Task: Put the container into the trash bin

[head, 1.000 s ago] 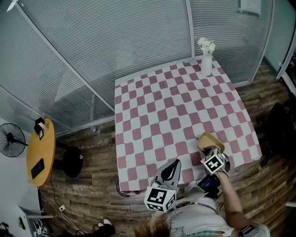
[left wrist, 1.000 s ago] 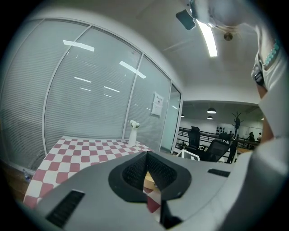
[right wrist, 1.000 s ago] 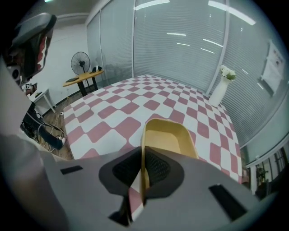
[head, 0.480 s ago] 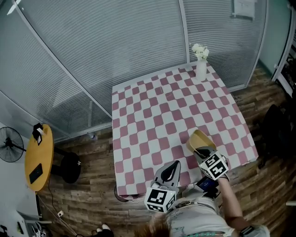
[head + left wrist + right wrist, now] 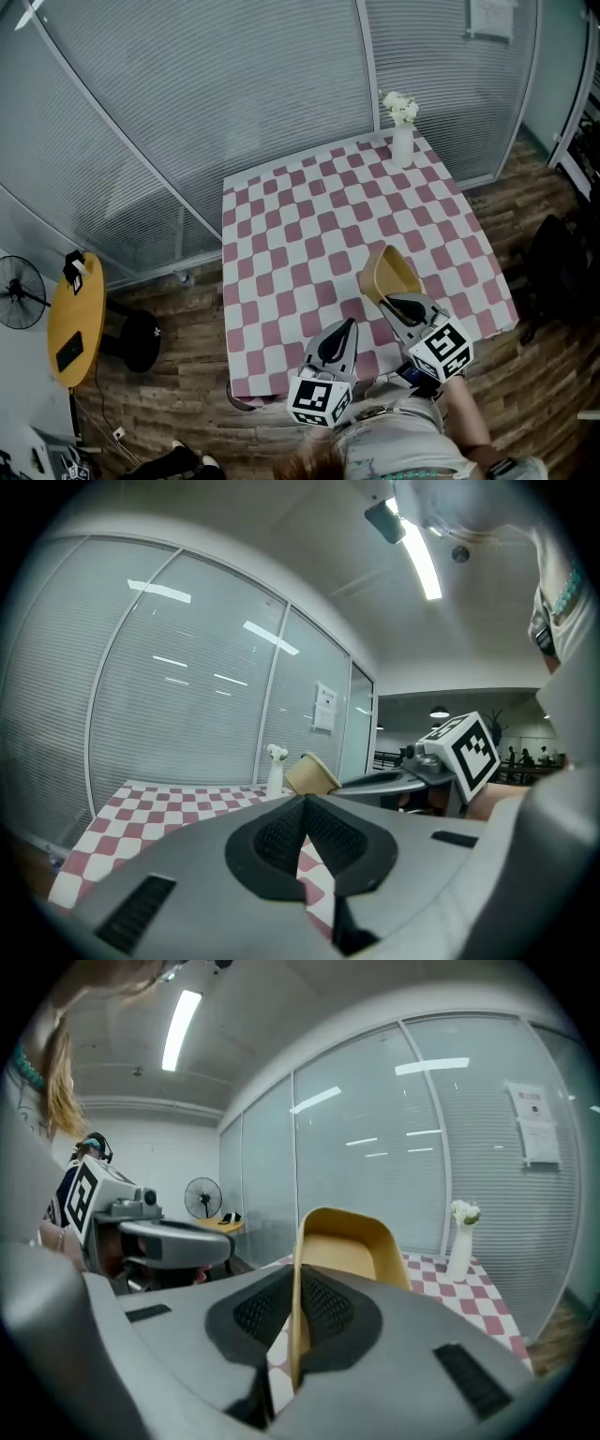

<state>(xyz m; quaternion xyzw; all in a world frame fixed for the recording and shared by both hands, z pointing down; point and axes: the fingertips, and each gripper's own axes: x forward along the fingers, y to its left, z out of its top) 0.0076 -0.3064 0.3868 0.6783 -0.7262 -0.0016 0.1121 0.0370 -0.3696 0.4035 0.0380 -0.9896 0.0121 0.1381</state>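
- Carrying is the step in hand, judging from the grip. The container is held up and has to go to a trash bin, which no view clearly shows.
- Left gripper (image 5: 341,339): jaws pressed together with nothing between them, by the near edge of the checked table (image 5: 281,234). Hold it clear of the carry path.
- Tan container (image 5: 387,272): raised above the table's near right part, tilted, one wall pinched.
- Right gripper (image 5: 401,305): clamped on that thin wall. Maintain pressure, because an edge hold may pivot or slip.
- Flower vase (image 5: 401,141): at the far corner, well apart.
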